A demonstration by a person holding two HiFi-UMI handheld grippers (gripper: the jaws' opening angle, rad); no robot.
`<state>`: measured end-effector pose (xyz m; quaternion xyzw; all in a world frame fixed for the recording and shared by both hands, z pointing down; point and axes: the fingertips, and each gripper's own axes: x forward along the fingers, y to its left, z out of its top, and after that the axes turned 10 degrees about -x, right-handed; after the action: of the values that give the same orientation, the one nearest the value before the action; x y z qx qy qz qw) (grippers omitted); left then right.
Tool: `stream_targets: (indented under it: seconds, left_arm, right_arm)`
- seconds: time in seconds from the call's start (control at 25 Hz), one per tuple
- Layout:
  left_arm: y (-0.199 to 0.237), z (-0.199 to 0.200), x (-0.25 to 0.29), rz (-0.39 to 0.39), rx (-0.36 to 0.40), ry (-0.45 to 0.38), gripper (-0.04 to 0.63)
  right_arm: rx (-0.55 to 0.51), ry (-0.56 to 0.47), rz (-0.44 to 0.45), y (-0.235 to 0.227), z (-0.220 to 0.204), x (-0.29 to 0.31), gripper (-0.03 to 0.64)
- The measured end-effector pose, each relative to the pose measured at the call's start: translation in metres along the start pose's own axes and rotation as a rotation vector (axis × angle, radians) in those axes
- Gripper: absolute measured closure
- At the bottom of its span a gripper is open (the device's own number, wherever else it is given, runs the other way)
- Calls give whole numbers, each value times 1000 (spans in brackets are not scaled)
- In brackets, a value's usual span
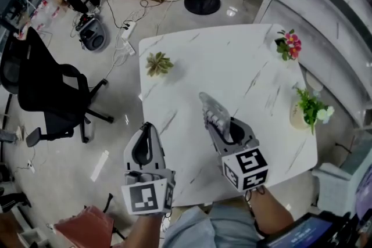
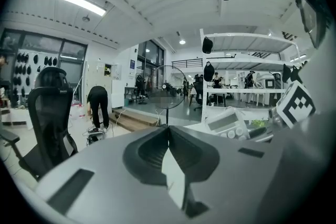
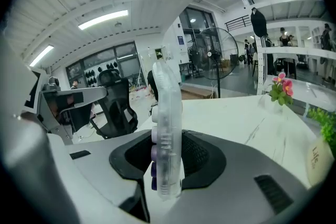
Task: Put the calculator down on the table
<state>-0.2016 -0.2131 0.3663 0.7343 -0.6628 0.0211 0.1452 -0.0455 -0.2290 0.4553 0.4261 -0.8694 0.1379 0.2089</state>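
The calculator (image 1: 212, 110) is clear plastic with pale and purple keys. My right gripper (image 1: 224, 128) is shut on its lower end and holds it on edge above the near part of the white marble table (image 1: 232, 61). In the right gripper view the calculator (image 3: 167, 134) stands upright between the jaws, with the table top (image 3: 236, 113) beyond it. My left gripper (image 1: 146, 128) hangs at the table's near left edge, its jaws shut with nothing between them. From the left gripper (image 2: 168, 131) view the calculator (image 2: 228, 122) shows at the right.
On the table are a small succulent (image 1: 158, 63) at the far left, pink flowers (image 1: 289, 45) at the far right and a green plant in a pot (image 1: 308, 107) on the right edge. A black office chair (image 1: 46, 96) stands left of the table, a fan base (image 1: 202, 3) behind it.
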Motion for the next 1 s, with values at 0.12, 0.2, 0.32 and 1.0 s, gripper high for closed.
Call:
stream_targets:
  seconds: [0.12, 0.2, 0.32, 1.0]
  left_arm:
    - [5, -13, 4, 13, -14, 30, 588]
    - [8, -17, 9, 26, -23, 48, 588]
    - [10, -24, 14, 34, -27, 71, 588]
    - [13, -44, 32, 33, -33, 121, 588]
  right_arm:
    - [18, 43, 10, 2, -19, 7, 469]
    - [29, 68, 15, 2, -29, 12, 469]
    - [48, 100, 21, 1, -43, 17, 469]
    - [276, 182, 73, -8, -68, 38, 468]
